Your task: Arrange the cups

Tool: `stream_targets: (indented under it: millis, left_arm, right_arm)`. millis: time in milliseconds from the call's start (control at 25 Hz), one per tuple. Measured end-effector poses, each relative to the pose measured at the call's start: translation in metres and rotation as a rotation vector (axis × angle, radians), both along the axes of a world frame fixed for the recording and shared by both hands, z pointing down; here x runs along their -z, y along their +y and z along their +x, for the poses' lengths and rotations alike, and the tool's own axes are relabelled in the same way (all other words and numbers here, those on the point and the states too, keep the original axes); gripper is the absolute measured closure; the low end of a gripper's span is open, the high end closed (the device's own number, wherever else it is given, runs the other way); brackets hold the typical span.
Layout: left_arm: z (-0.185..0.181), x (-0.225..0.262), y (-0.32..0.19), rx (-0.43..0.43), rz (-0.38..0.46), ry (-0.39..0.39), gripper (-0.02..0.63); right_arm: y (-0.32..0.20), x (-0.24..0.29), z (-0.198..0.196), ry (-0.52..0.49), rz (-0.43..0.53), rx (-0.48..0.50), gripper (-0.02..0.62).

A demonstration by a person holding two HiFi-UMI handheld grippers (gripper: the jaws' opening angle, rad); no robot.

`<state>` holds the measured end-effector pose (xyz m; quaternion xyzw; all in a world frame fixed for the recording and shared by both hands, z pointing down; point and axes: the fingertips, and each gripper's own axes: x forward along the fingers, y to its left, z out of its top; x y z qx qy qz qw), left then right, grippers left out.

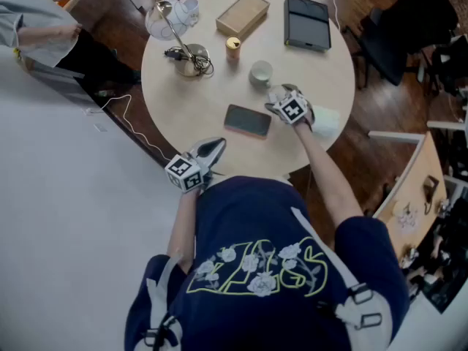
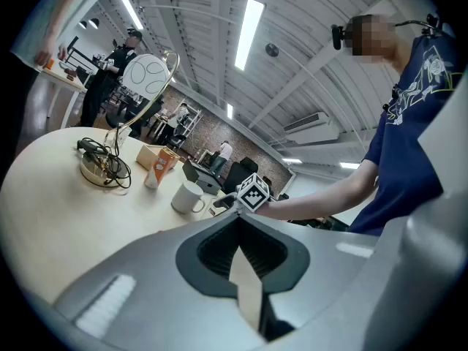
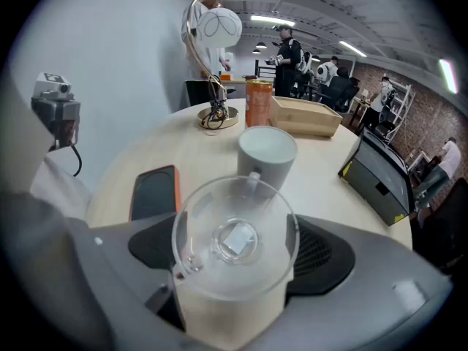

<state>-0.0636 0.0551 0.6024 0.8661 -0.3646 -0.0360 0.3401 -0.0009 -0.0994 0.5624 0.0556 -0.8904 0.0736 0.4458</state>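
Glass cup (image 3: 235, 238): clear, seen down its mouth, gripped between the pads of the right tongs; whether its base rests on the table cannot be told.
Right tongs (image 1: 279, 99): spread wide yet closed on the glass cup's sides, tilted steeply down over the middle of the table.
White mug (image 3: 267, 154): upright on the table just beyond the glass cup, handle turned toward it.
Step in hand: apparently bringing the glass cup alongside the white mug.
Next move: likely a gentle set-down close to the mug without knocking it, then easing the pads off; smooth glass may slip.
Left tongs (image 2: 238, 221): jaws together, nothing between them, idle at the near edge.
Table (image 1: 190, 101): round and pale; phone (image 1: 248, 121) near the cups, orange can (image 1: 232, 50) and wooden box (image 1: 243, 14) farther off.
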Motion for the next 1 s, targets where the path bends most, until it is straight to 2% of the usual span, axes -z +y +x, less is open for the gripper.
stream_targets:
  millis: [240,320,440,520,600,680,720,760,840,880,920,1000]
  left_arm:
    - [-0.026,0.002,-0.009,0.046,0.012,0.000,0.603]
    - [-0.030,0.004,-0.008,0.057,0.021,-0.001,0.603]
    - [-0.032,0.006,0.001,0.067,0.025,-0.003,0.603]
    - [-0.037,0.002,0.007,0.079,0.019,-0.005,0.603]
    - [-0.041,0.000,0.010,0.085,0.016,-0.005,0.603]
    - [-0.038,0.001,0.009,0.077,0.017,-0.001,0.603]
    - [-0.036,0.004,0.007,0.066,0.018,0.002,0.603]
    - [-0.032,0.010,0.004,0.047,0.023,0.007,0.603]
    - [-0.017,0.037,-0.006,-0.028,0.079,0.011,0.603]
    - [-0.005,0.055,-0.012,-0.085,0.129,0.007,0.603]
    - [0.009,0.071,-0.017,-0.157,0.186,-0.001,0.603]
    - [0.042,0.094,-0.022,-0.314,0.287,-0.017,0.603]
  right_arm:
    - [0.030,-0.098,-0.036,-0.030,-0.004,-0.014,0.173]
    - [0.040,-0.129,-0.046,-0.009,0.000,-0.004,0.173]
    - [0.056,-0.168,-0.055,0.076,0.013,0.036,0.173]
    - [0.063,-0.180,-0.052,0.071,0.011,0.036,0.175]
    - [0.063,-0.175,-0.045,-0.046,-0.001,-0.006,0.172]
    - [0.062,-0.153,-0.036,-0.228,-0.020,-0.066,0.136]
    - [0.062,-0.135,-0.032,-0.329,-0.031,-0.095,0.094]
    - [0.062,-0.112,-0.027,-0.430,-0.044,-0.121,0.013]
    - [0.070,-0.043,-0.018,-0.620,-0.072,-0.152,0.019]
    - [0.077,-0.002,-0.011,-0.701,-0.082,-0.158,0.249]
    - [0.086,0.030,0.000,-0.769,-0.083,-0.169,0.595]
    - [0.102,0.052,0.035,-0.852,-0.056,-0.211,0.595]
